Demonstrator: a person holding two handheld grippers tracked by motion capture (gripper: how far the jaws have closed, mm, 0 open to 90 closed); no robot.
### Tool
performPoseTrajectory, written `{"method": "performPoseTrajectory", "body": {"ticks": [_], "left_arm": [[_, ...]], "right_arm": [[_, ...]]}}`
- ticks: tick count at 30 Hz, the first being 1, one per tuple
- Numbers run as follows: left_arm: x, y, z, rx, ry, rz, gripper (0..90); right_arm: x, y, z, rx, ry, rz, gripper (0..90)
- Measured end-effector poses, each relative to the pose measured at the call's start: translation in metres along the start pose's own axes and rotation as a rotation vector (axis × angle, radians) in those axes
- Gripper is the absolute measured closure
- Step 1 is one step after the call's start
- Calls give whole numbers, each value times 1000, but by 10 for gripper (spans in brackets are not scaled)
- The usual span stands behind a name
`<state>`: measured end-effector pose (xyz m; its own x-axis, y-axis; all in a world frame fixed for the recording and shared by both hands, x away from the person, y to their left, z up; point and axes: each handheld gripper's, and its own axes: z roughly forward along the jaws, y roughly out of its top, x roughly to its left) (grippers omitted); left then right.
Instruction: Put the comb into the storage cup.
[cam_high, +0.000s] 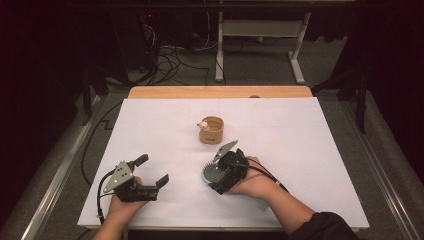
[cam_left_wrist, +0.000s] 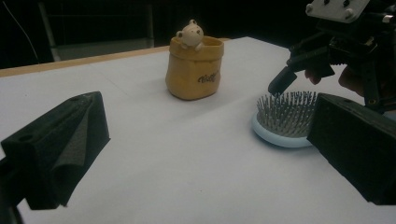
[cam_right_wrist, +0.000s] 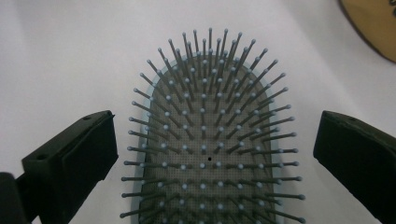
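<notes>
One hairbrush (cam_right_wrist: 210, 144), one pouch (cam_high: 211, 130)

Dark script lettering on the yellow pouch (cam_left_wrist: 194, 70), too blurred to read.

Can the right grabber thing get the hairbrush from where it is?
Probably yes. The right hand-held gripper hovers open right over the hairbrush, one jaw on each side, with nothing between them.

Dark room, grey floor (cam_high: 260, 60), perhaps carpeted.
</notes>
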<state>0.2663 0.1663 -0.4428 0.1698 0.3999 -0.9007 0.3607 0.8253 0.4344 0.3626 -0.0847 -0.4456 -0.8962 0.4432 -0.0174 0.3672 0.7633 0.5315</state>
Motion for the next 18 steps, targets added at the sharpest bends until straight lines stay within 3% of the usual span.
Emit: {"method": "performPoseTrajectory", "body": {"ticks": [12,18], "left_arm": [[0,1,0,0,-3,1,1],[0,1,0,-2,-7,1,1]], "right_arm": [[1,7,9,82,30,-33,103],[1,7,11,102,20,-50,155]]}}
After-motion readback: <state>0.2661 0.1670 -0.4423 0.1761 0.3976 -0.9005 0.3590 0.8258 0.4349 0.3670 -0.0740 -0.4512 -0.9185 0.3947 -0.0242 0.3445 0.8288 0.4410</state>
